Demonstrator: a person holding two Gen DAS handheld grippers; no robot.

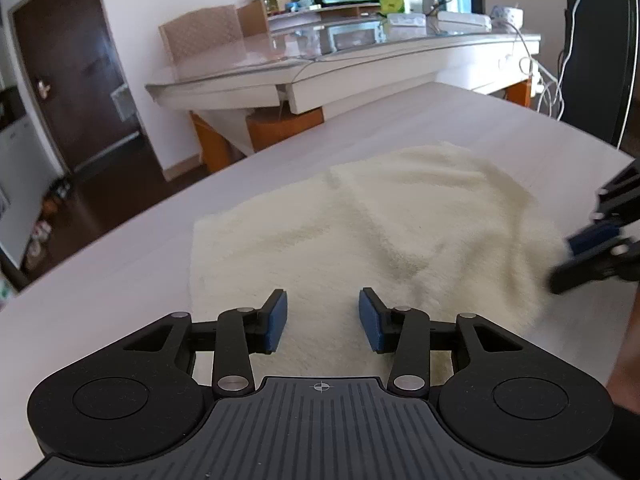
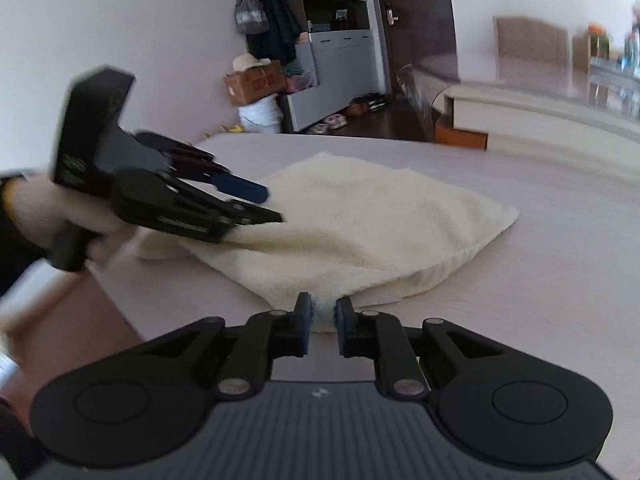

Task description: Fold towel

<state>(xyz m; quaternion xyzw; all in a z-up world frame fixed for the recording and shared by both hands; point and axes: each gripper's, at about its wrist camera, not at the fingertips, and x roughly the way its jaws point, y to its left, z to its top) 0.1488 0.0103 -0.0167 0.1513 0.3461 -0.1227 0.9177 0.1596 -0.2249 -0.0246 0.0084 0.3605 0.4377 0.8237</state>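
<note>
- Cream towel (image 2: 360,224) lying rumpled, partly doubled over, on pale worktop (image 2: 560,280).
- Right gripper (image 2: 322,320) clenched on a bunched corner at the near edge, cloth pinched between blue pads.
- Left gripper (image 1: 323,320) released, jaws apart above the pile, nothing between them.
- Soft, thick, limp terry; light, likely to sag and drag rather than keep shape.
- Best taken at corners or hem, pinching both layers; a mid-cloth grab would probably just bunch it.
</note>
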